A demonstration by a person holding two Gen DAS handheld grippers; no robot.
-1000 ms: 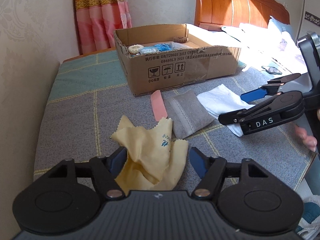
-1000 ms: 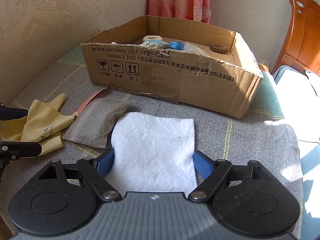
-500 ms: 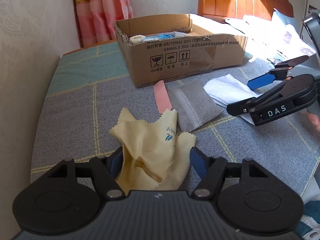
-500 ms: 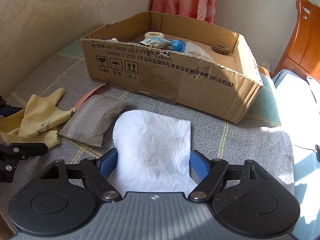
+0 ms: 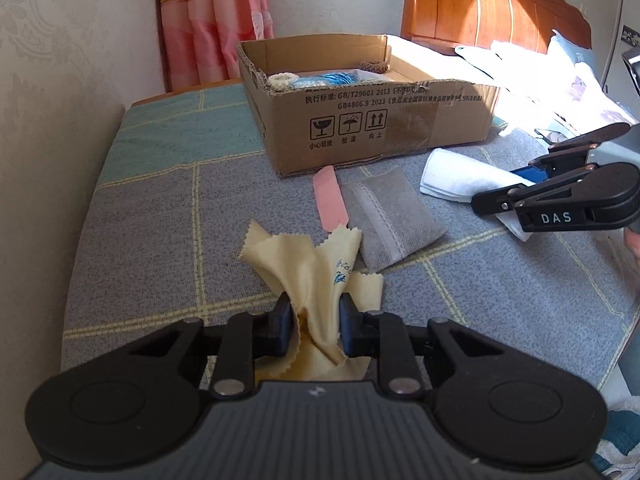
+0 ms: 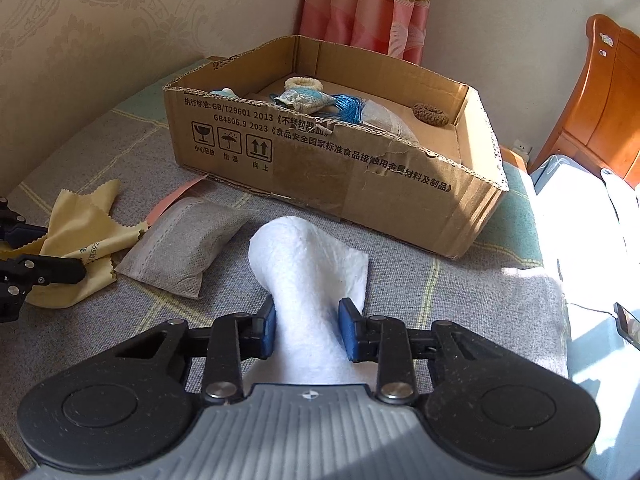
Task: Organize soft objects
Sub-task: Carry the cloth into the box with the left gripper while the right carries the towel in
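Now cardboard box [image 6: 360,196] holds pouches, blue tassel [image 6: 348,107]; left fingers [image 5: 285,320] pinch yellow cloth [image 5: 316,268], right fingers [image 6: 267,330] squeeze white cloth [image 6: 312,268]

Matt corrugated cardboard box [image 6: 360,184]; fleecy white cloth [image 6: 312,264]; smooth yellow cloth [image 5: 316,264]; glossy wooden headboard [image 5: 492,4].
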